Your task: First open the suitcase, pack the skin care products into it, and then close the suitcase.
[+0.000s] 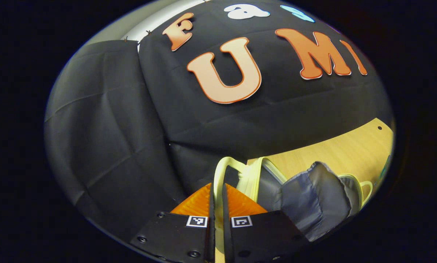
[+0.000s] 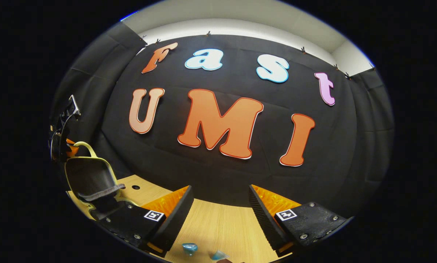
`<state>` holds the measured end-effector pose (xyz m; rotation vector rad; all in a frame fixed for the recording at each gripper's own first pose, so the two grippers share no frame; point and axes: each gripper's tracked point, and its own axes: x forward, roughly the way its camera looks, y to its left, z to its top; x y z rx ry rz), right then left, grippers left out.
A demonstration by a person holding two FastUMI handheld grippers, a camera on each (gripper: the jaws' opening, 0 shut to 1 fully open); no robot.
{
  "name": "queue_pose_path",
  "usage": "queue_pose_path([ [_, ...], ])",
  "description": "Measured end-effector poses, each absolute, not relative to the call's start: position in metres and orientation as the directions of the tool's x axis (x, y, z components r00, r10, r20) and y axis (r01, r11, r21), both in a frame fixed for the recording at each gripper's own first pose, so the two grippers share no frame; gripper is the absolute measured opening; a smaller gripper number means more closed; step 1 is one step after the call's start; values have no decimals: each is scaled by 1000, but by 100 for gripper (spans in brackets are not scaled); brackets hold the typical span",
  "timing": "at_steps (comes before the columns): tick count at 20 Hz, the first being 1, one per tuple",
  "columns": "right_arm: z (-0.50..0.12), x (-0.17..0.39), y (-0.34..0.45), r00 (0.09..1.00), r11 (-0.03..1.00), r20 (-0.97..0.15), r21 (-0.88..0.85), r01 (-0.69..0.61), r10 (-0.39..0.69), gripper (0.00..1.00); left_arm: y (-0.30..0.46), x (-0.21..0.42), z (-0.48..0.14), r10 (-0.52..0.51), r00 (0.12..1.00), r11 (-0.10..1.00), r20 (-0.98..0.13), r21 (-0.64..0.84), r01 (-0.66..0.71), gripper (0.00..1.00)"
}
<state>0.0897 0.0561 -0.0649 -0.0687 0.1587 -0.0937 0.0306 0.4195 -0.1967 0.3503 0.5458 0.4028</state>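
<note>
- Pale yellow strap material sits pinched between the two fingers of the left gripper, which is clenched on the handle of the suitcase; the loop rises just past the fingertips.
- Beyond that grip, the left gripper view shows the one suitcase with its lid raised, grey lining facing the camera and a pale yellow rim around the edge.
- The suitcase stands on the light wooden counter, near the black cloth wall.
- The right gripper is released, its two fingers spread wide apart with nothing between them, hovering above the counter.
- Just below those fingers, at the bottom edge of the right gripper view, lie two small bluish items, too cut off to identify surely; they look like skin care products and rest on the counter outside the suitcase.
- Far to the left in the right gripper view, the suitcase stands open with its dark inside showing, and the left gripper sits at its top by the handle.
</note>
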Motion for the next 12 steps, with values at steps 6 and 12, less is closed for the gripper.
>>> queue_pose_path([
  [6,-74,91,75,975,993,-190,-59,105,-115,95,473,18,-243,500,714,852,-489,427,-304,10],
  [12,-78,85,76,966,989,-215,-73,132,-145,96,506,10,-286,526,652,848,-547,397,-351,10],
])
